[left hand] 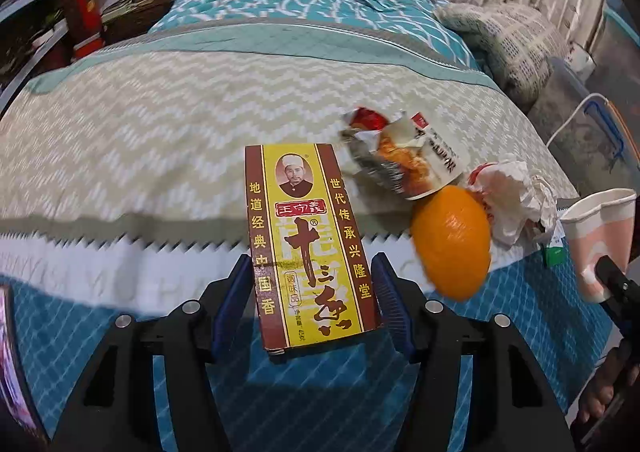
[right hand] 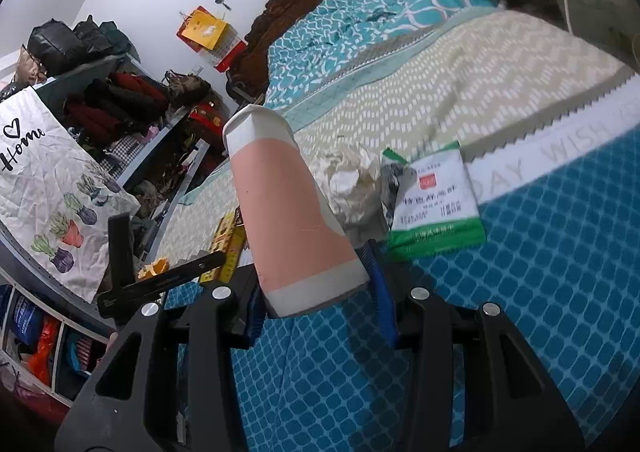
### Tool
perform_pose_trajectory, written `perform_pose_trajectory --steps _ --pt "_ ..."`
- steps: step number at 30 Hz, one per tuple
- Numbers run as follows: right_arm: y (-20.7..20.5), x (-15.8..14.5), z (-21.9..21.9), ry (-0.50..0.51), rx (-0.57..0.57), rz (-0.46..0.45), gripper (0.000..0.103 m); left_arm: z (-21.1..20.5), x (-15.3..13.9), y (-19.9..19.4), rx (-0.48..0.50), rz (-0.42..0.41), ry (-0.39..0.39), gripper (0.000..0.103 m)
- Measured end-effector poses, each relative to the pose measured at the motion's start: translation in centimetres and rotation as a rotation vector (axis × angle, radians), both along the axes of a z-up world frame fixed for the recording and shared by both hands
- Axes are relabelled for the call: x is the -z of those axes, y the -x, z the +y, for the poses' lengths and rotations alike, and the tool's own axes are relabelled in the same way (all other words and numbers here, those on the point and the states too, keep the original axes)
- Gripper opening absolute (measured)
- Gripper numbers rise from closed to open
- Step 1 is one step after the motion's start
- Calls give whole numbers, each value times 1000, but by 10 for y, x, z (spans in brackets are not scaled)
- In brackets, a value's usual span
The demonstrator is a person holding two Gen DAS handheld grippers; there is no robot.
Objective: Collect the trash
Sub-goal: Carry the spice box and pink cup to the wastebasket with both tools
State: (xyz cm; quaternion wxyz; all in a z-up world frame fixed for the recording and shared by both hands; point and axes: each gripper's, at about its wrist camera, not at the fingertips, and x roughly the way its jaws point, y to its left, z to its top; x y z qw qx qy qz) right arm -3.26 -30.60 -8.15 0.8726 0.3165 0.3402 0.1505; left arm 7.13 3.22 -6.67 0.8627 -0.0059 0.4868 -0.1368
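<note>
My left hand-held gripper (left hand: 314,304) is clamped on the flat yellow-and-brown cardboard spice box (left hand: 310,244), held above the quilted bed (left hand: 160,123). My right hand-held gripper (right hand: 316,292) grips the pink-and-white paper cup (right hand: 288,211) near its base. I judge this the carry step: both pieces are picked up. An orange peel (left hand: 452,244), a torn snack wrapper (left hand: 404,155), crumpled white tissue (right hand: 352,179) and a green-and-white sachet (right hand: 434,203) lie on the bed. Next I need a bin; none is visible.
</note>
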Motion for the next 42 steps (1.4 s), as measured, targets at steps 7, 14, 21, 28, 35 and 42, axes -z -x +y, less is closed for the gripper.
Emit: perform_pose_trajectory --steps 7,14,21,28,35,42 --pt "10 -2 -1 -14 12 -9 47 27 -33 36 61 -37 210 57" --pt "26 -11 -28 -24 79 -49 47 -36 -79 63 306 -136 288 57" --pt "53 -2 -75 -40 211 -30 47 -141 -67 63 521 -64 254 16" --pt "82 22 -122 -88 331 25 47 -222 -33 59 623 63 161 11" --pt "84 37 -131 -78 337 37 46 -231 -38 77 639 44 102 69" --pt "78 32 -128 -74 337 18 46 -263 -3 123 784 87 -131 89"
